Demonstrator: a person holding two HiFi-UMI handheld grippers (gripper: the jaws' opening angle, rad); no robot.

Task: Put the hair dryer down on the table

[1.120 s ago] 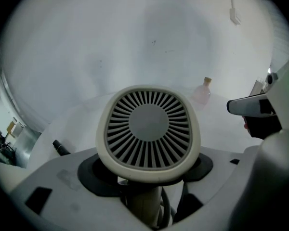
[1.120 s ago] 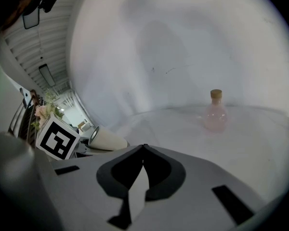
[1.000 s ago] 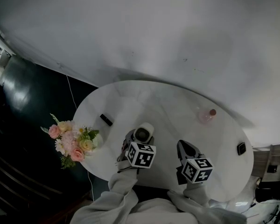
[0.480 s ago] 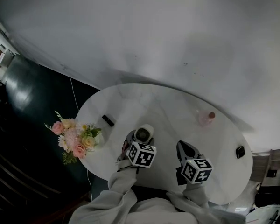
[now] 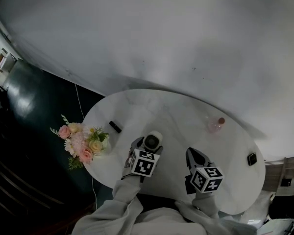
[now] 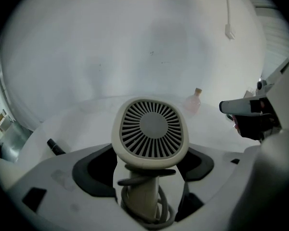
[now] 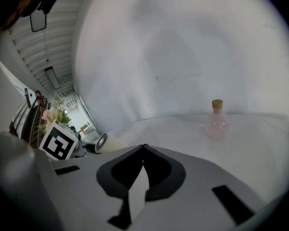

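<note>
The left claw (image 6: pixel 145 170) pinches the hair dryer (image 6: pixel 153 128) low on its handle (image 6: pixel 140 190), where the cord (image 6: pixel 130 211) is wound round in loops. The cream, vented head stands upright above the jaws and faces back toward the claw. In the head view the dryer sits over the near left part of the white oval surface (image 5: pixel 186 114); whether it already touches the top is hard to tell from here. The right claw (image 7: pixel 143 150) is pressed together on nothing, just to the right over the near edge. The dryer is likely a stiff, smooth plastic shell, a bit slippery and top-heavy, so it would tip if stood on its handle; laying it on its side seems safer. The handle is the fair place to hold, though the loose cord loops may slide under the pads. A pink bottle (image 7: pixel 215 123) stands well apart at the far right, and flowers (image 5: pixel 82 144) at the left edge
</note>
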